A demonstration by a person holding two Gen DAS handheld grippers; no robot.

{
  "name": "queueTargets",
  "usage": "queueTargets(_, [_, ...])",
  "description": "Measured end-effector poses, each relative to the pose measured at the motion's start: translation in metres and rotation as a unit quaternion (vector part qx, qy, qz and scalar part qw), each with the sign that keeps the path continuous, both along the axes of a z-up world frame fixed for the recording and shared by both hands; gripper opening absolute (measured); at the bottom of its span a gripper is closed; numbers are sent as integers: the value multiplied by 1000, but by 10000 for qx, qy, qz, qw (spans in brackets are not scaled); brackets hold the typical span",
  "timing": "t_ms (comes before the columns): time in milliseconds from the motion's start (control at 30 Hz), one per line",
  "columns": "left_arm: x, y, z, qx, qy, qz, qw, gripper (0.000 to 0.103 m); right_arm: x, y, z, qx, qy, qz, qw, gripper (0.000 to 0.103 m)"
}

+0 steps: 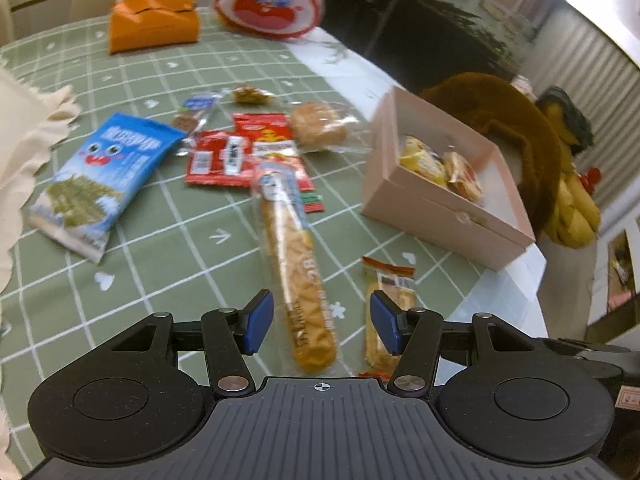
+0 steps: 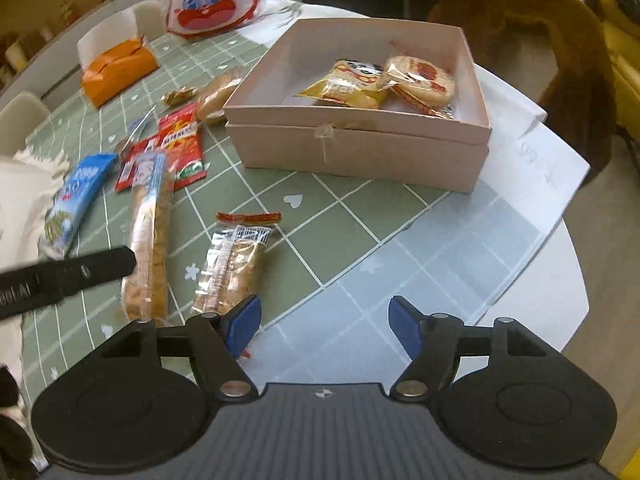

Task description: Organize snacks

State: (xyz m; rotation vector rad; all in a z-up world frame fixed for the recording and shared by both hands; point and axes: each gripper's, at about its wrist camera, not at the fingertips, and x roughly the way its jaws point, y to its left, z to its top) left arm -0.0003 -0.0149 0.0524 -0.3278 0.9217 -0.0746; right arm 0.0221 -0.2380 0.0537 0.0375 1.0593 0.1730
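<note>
A pink box [image 2: 360,152] is set on the green checked tablecloth [image 2: 340,208], lid off; a yellow snack packet [image 2: 344,86] and a round rice cracker pack [image 2: 420,80] are held inside, touching each other. Outside it, a long biscuit stick pack [image 1: 296,264], a small wafer pack [image 2: 236,264], red sachets [image 1: 224,156] and a blue seaweed bag [image 1: 100,176] are scattered. The left gripper [image 1: 322,322] is spread above the stick pack, nothing grasped. The right gripper [image 2: 324,328] is released and empty.

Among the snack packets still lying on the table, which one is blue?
The seaweed packet with a cartoon face, at the left end of the group. The other packets are red or clear, and only this one shows green seaweed sheets.
</note>
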Motion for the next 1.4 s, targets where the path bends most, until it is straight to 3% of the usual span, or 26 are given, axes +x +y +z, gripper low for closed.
queueTargets(300, [-21,48,9,534,340,750,9952,59,15,31,2,-81,-298,751,9967,74])
queueTargets(567, [-25,81,2,550,382,506,9965,59,27,102,8,-210,-384,1233,9914,80])
queueTargets(800, [-19,105,-11,93,392,164,9991,59,49,151,-8,-373,-55,931,9949,81])
queueTargets(833, [-17,107,-13,29,404,108,9991,59,51,156,-12,-436,35,916,9948,80])
queueTargets(1033, [-10,111,-20,-222,360,-101,9991,59,44,169,-15,-677,265,957,9927,30])
queueTargets(1233, [-8,101,-23,-346,343,-256,9985,59,36,134,9,-206,291,630,9974,28])
queueTargets(1400, [2,71,-22,-321,140,-616,9975,59,29,92,28,46,18,434,9990,28])
